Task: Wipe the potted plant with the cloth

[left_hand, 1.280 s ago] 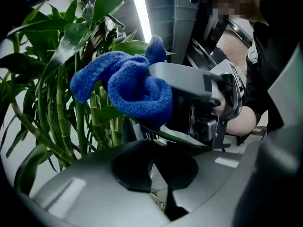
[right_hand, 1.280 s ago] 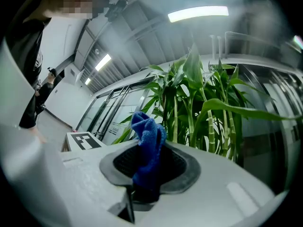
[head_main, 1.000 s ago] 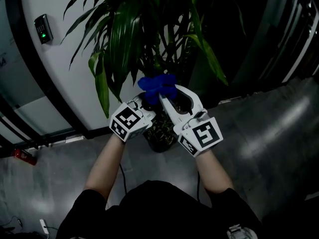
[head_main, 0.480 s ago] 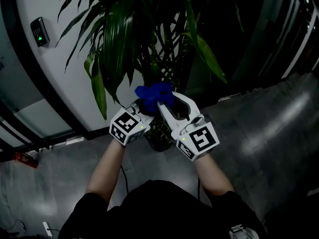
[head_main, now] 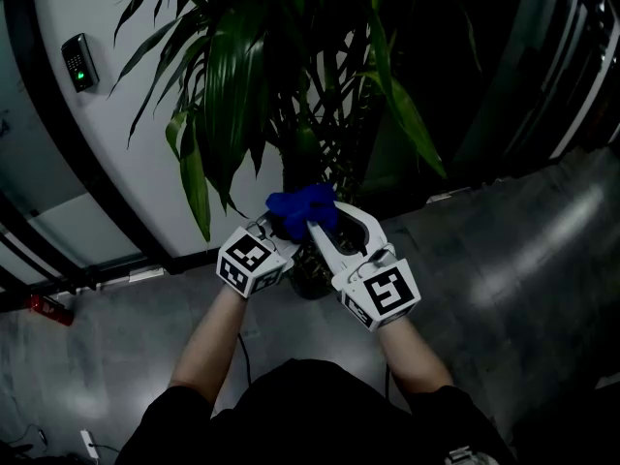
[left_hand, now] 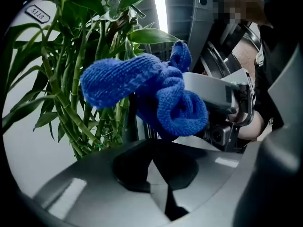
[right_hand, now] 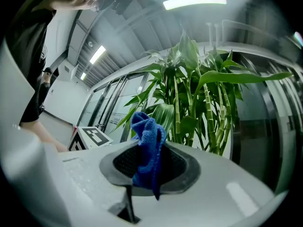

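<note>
The potted plant [head_main: 291,66] has long green leaves and cane stems, and its dark pot [head_main: 312,264] sits under my hands. A bunched blue cloth [head_main: 302,209] is clamped in my right gripper [head_main: 325,223], low at the plant's base. In the right gripper view the cloth [right_hand: 147,145] stands up between the shut pads, with the stems [right_hand: 199,103] behind it. My left gripper [head_main: 274,229] sits just left of the cloth. Its jaws [left_hand: 154,160] are closed with the cloth [left_hand: 151,96] just beyond their tips.
A curved white wall with a card reader [head_main: 81,58] stands behind the plant at left. Dark glass panels [head_main: 542,66] rise at right. Grey polished floor [head_main: 523,260] lies around the pot, with a small red object [head_main: 44,305] at the far left.
Both grippers and the cloth have dropped lower, back toward me, away from the leaves and closer over the pot.
</note>
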Demonstrator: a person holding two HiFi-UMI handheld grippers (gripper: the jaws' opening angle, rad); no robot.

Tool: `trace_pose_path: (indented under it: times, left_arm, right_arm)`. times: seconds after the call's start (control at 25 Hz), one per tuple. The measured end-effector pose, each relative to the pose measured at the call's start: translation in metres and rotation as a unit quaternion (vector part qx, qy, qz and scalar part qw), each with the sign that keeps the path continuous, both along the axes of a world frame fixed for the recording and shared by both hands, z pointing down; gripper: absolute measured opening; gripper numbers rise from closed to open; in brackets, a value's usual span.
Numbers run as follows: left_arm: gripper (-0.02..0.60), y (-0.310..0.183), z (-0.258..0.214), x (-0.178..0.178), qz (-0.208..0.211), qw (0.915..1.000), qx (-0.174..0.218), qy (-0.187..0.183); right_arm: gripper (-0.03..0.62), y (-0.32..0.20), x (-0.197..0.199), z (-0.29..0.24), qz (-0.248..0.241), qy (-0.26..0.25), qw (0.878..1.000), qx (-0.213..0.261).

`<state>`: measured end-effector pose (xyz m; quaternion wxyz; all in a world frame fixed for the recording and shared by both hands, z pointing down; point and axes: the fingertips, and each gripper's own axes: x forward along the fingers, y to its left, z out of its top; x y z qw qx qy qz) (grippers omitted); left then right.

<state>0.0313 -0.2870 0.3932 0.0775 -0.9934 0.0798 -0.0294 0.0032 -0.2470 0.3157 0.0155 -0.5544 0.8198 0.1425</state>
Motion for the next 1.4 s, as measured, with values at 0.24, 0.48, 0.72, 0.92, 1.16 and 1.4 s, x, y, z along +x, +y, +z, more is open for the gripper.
trace_pose_path:
  times: [0.24,0.48,0.72,0.92,1.16,1.4]
  left_arm:
    - [0.006,0.005,0.012,-0.004,-0.003,0.9999,-0.012,-0.005]
    - [0.006,0.007,0.028,-0.013,-0.006,0.9995,-0.027,-0.017]
    - [0.006,0.012,0.043,-0.017,-0.001,0.999,-0.036,-0.027]
    - [0.006,0.021,0.055,-0.019,0.01,0.9983,-0.049,-0.029]
    - [0.006,0.026,0.064,-0.026,0.023,0.9977,-0.057,-0.029]
    - [0.006,0.03,0.064,-0.027,0.037,0.9979,-0.051,-0.017]
  right_arm:
    - [0.104,0.0,-0.004,0.015,-0.003,0.004,1.0,-0.017]
    - [0.104,0.001,-0.01,0.029,-0.006,-0.013,0.999,-0.033]
    - [0.104,0.004,-0.012,0.044,0.003,-0.018,0.998,-0.054]
    - [0.104,0.009,-0.013,0.058,0.014,-0.022,0.997,-0.071]
    - [0.104,0.01,-0.015,0.071,0.031,-0.029,0.995,-0.088]
    - [0.104,0.014,-0.014,0.076,0.052,-0.023,0.993,-0.103]
